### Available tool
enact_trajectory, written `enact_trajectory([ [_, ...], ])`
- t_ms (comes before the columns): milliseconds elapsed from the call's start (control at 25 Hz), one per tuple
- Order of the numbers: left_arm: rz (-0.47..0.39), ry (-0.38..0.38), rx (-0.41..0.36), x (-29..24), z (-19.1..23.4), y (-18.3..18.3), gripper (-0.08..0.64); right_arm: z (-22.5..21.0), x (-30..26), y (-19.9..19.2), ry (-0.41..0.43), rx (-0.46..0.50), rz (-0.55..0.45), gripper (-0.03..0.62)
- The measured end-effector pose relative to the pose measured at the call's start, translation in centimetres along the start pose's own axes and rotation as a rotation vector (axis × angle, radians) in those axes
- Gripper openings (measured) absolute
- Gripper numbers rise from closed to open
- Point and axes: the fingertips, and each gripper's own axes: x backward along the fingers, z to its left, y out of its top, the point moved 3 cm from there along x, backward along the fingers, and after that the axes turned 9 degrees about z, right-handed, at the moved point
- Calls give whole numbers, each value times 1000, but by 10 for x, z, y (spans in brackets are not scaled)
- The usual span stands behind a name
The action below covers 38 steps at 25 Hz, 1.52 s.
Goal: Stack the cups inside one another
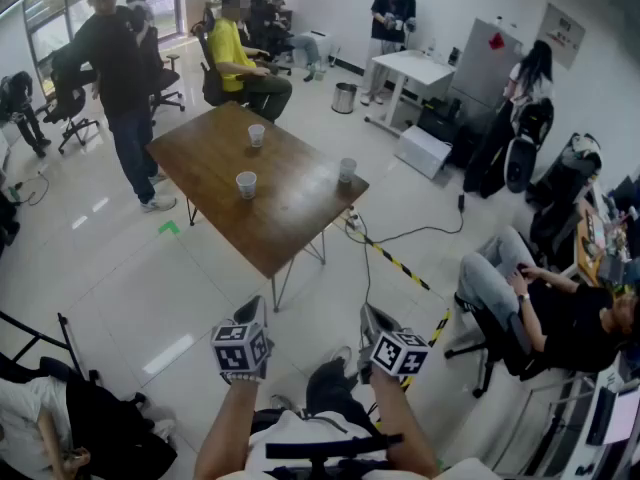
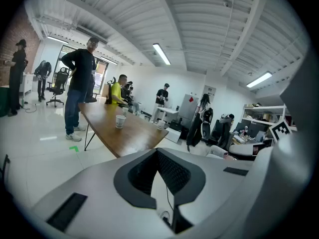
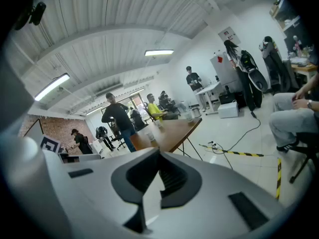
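Cups (image 1: pixel 246 184), 3, stand apart on table (image 1: pixel 290 218); left tool (image 2: pixel 157 151) and right tool (image 3: pixel 159 154) both closed, empty

Glossy white floor (image 1: pixel 120 303), ribbed ceiling (image 2: pixel 199 29)

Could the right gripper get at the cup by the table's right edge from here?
Probably not yet. The right gripper, fingers shut, is held near the person's body; bare floor separates it from the table, and the cup stands farther in. Nothing blocks the approach.
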Motion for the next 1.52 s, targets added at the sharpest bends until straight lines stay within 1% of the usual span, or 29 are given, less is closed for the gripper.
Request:
enact_trajectory([
  [280,22,-11,-43,-14,-4,4,-11,-11,-13,-3,0,-6,2,9],
  [520,46,-14,-52,-43,-14,15,-11,-33,-33,12,-3,-31,25,14],
  [640,59,-10,-50,-64,-21,25,-11,-48,-51,32,-1,-41,28,26],
  [760,71,-11,-52,-86,-23,42,-11,-63,-71,58,-30,-42,32,29],
  [880,73,8,-39,-114,-25,60,-11,-86,-98,83,-44,-46,48,35],
  [1160,63,67,0,-181,-38,102,-11,-138,-144,147,-18,-39,66,60],
  [1280,66,86,-1,-203,-49,114,-11,-162,-159,163,1,-44,81,65],
  [1320,73,93,0,-210,-52,115,-9,-170,-165,166,5,-49,91,83],
  [1360,83,99,0,-215,-56,115,-9,-176,-170,169,6,-55,102,87],
  [1520,121,121,0,-229,-61,115,-9,-186,-184,175,7,-63,134,94],
])
